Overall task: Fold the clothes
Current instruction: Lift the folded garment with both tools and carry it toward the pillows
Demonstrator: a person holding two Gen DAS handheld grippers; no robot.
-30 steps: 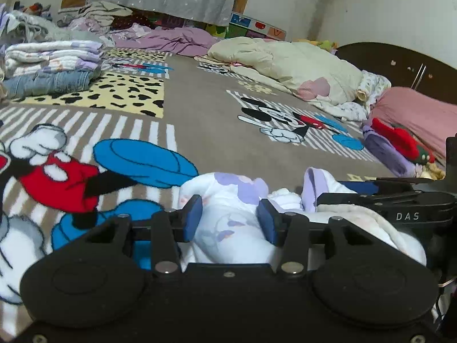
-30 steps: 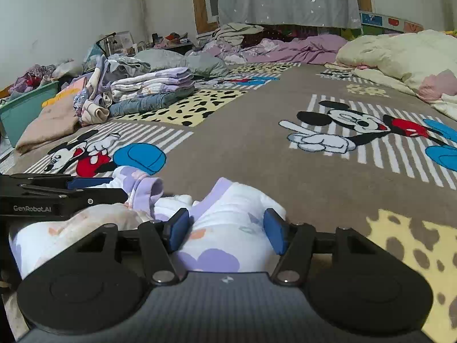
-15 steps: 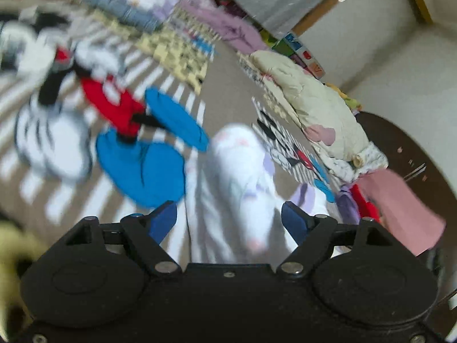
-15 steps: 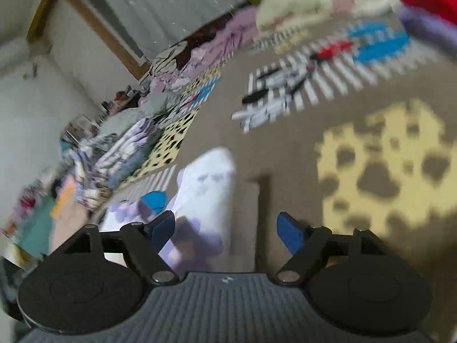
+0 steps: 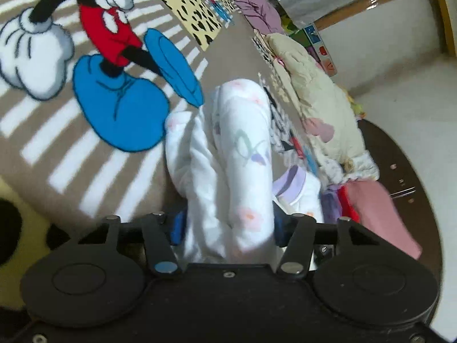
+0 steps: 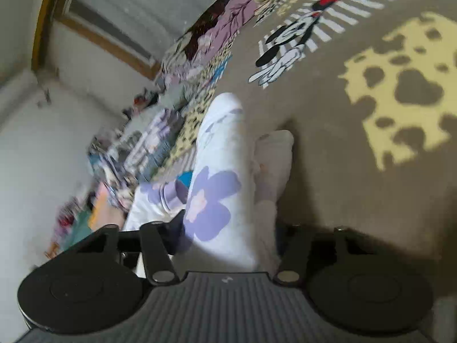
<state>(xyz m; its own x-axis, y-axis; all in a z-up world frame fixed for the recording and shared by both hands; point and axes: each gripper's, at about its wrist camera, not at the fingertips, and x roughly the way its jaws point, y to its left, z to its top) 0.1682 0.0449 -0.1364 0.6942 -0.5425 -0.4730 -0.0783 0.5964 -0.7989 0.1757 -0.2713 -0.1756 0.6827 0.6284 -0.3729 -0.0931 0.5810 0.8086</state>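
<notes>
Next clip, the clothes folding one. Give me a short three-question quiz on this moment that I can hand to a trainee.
1. True or false: the white floral garment lies between the fingers of both the left gripper and the right gripper.
2. What does the garment rest on? A) a bare wooden floor B) a cartoon-print blanket C) a glass table
3. Fill in: the garment's cuff is trimmed in ____.

Key: 1 true; 2 B; 3 purple. Both grippers' jaws are closing around the cloth.
</notes>
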